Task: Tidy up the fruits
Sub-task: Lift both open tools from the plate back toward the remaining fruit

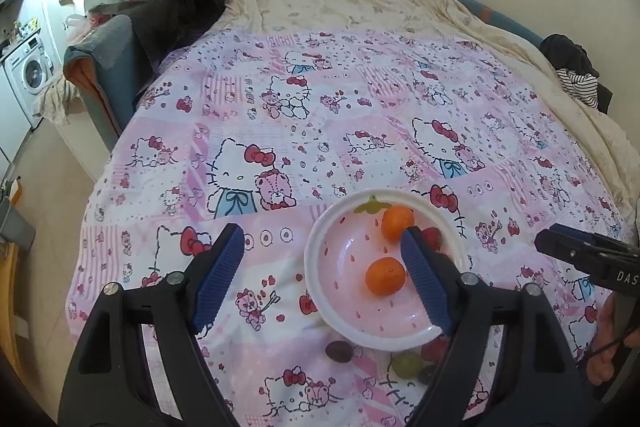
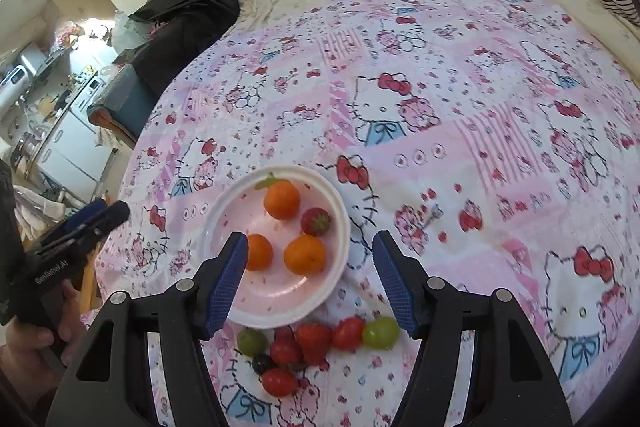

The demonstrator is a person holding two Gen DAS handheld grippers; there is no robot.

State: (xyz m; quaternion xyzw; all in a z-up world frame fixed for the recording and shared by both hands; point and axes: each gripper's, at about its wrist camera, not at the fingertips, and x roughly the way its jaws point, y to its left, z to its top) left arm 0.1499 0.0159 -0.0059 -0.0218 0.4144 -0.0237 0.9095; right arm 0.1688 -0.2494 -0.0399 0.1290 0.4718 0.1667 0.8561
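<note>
I see a bed covered by a pink cartoon-cat sheet (image 2: 440, 99). On it, near me, sits a white plate (image 2: 340, 223) holding three oranges (image 2: 305, 254) and one strawberry (image 2: 315, 221). My left claw (image 1: 322, 275) hovers over the plate's left side, fingers spread, holding nothing. My right claw (image 2: 310, 281) hangs over the plate's near right edge, also spread and empty. Loose strawberries (image 2: 313, 341) and grapes (image 2: 381, 331) lie just nearer than the plate.

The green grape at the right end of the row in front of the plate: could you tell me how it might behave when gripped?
The green grape looks round and glossy, so it may roll or slip. It probably bruises easily. It touches a red fruit, which may get nudged.
</note>
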